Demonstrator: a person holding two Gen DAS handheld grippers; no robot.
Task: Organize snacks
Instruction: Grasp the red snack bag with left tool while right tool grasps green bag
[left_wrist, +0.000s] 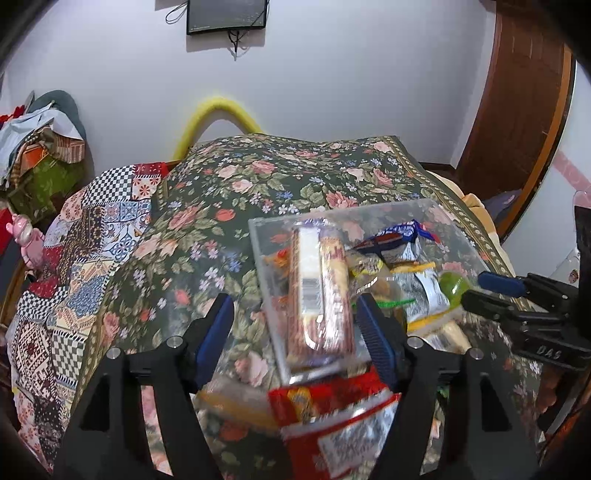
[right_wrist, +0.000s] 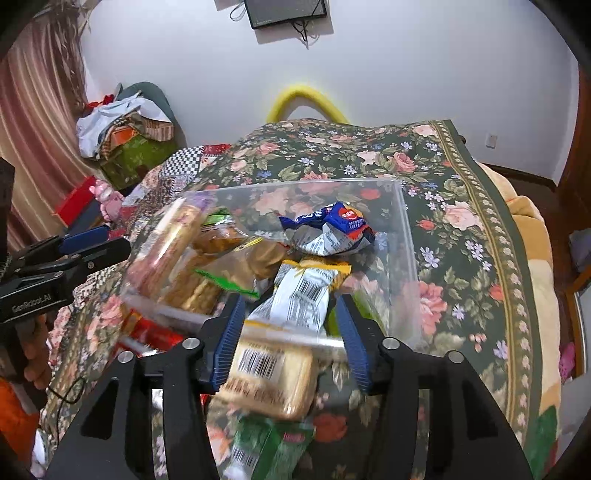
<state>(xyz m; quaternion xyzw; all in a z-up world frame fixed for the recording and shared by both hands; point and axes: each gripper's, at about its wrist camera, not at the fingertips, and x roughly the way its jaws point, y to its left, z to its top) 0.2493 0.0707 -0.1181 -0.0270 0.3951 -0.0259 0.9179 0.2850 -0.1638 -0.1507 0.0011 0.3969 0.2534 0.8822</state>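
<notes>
Both hand-held grippers, left (left_wrist: 295, 332) and right (right_wrist: 290, 332), are hanging wide open, empty; clear bin (right_wrist: 406, 236) ahead is filling, while red packet (left_wrist: 332, 417) and biscuit pack (right_wrist: 269, 380) are lying outside.

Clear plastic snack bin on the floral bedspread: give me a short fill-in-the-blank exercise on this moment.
1. The crumpled blue wrapper lies ____ the clear plastic bin.
2. The left gripper has its jaws ____.
3. The red packet lies ____ the bin.
4. The bin rests on a ____-patterned bedspread.

Missing words: inside; open; outside; floral
</notes>
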